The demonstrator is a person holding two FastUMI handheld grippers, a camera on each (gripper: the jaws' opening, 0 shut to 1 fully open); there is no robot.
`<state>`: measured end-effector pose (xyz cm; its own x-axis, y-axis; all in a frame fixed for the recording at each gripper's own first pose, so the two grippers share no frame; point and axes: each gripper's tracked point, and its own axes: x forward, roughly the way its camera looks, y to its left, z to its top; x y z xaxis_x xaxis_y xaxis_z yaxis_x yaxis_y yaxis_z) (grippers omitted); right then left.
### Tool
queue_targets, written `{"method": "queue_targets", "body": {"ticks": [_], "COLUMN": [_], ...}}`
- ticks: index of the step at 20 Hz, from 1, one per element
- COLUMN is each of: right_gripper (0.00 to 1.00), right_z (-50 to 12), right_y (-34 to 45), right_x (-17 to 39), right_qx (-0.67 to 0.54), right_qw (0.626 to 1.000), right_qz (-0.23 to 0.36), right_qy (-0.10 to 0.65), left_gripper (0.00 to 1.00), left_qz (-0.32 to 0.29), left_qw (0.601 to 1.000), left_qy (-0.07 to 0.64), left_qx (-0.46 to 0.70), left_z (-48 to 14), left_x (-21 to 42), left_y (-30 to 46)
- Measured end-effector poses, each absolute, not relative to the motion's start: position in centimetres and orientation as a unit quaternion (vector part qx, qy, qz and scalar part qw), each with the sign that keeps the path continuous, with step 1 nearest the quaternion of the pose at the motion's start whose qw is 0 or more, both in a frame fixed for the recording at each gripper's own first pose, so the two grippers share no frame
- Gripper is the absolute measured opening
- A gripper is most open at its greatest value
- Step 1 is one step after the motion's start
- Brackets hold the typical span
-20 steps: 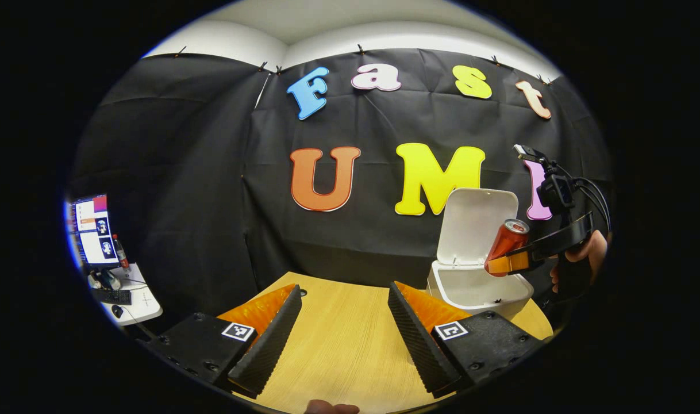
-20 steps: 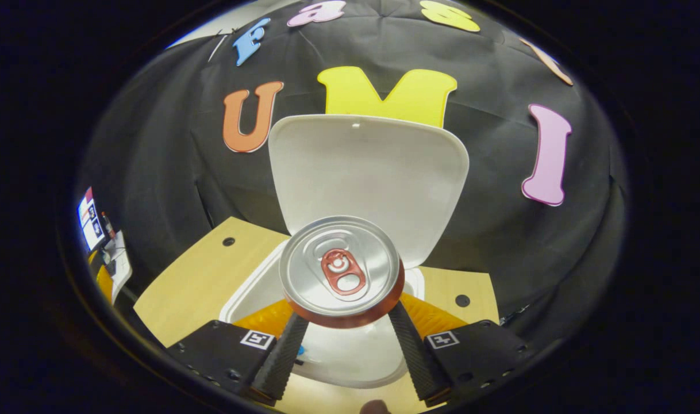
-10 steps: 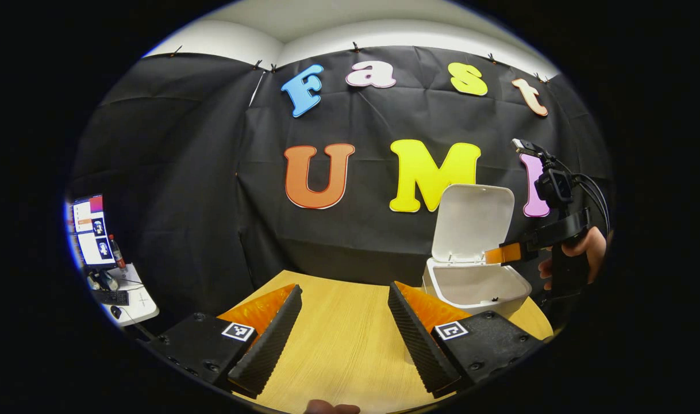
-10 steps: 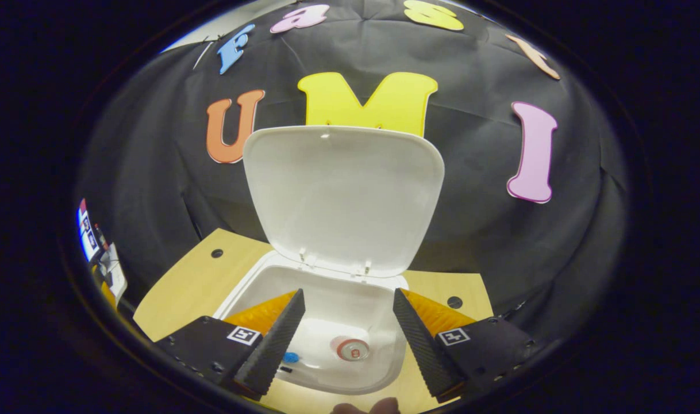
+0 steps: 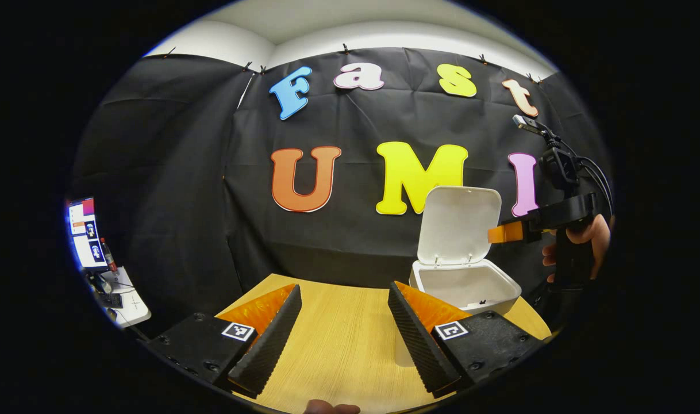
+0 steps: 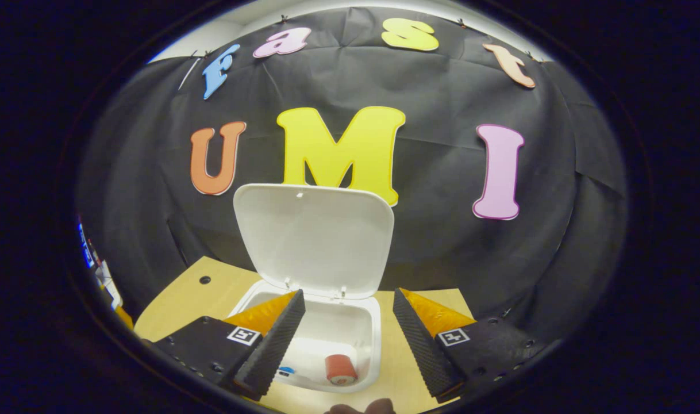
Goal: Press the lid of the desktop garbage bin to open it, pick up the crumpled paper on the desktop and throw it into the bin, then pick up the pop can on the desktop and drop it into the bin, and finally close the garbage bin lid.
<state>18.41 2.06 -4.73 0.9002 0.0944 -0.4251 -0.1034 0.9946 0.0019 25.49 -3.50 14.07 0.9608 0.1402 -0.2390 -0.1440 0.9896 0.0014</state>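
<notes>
Can in bin, lid up.
Pop can (image 6: 341, 368) lies inside garbage bin (image 6: 375, 345); lid (image 6: 314, 240) upright. Left tongs (image 5: 344, 328) and right tongs (image 6: 345, 336) both wide, empty.

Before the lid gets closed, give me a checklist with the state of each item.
1. Pop can inside the bin: ok.
2. Crumpled paper in the bin: cannot tell.
3. Lid up and upright, free to swing down: ok.
4. Right gripper open and holding nothing: ok.
5. Left gripper open, over the desktop, apart from the bin: ok.
6. Nothing sticking up over the bin's rim: ok.
</notes>
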Motion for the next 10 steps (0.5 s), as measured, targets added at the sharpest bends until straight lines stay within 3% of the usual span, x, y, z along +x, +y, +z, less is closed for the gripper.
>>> {"method": "queue_targets", "body": {"ticks": [3, 10], "right_gripper": [0.98, 0.95], "right_z": [-1.9, 3.8], "right_y": [2.6, 4.5], "right_x": [18.2, 19.2], "right_qx": [-0.002, -0.004], "right_qw": [0.981, 0.988], "right_qz": [0.044, 0.040], "right_qy": [0.191, 0.146], "left_gripper": [0.98, 0.98], "left_qz": [0.063, 0.037], "left_qw": [0.991, 0.994], "left_qy": [0.119, 0.100], "left_qx": [-0.006, -0.006], "left_z": [13.9, 14.9], "left_x": [25.7, 26.3], "left_y": [-3.9, -5.2]}}
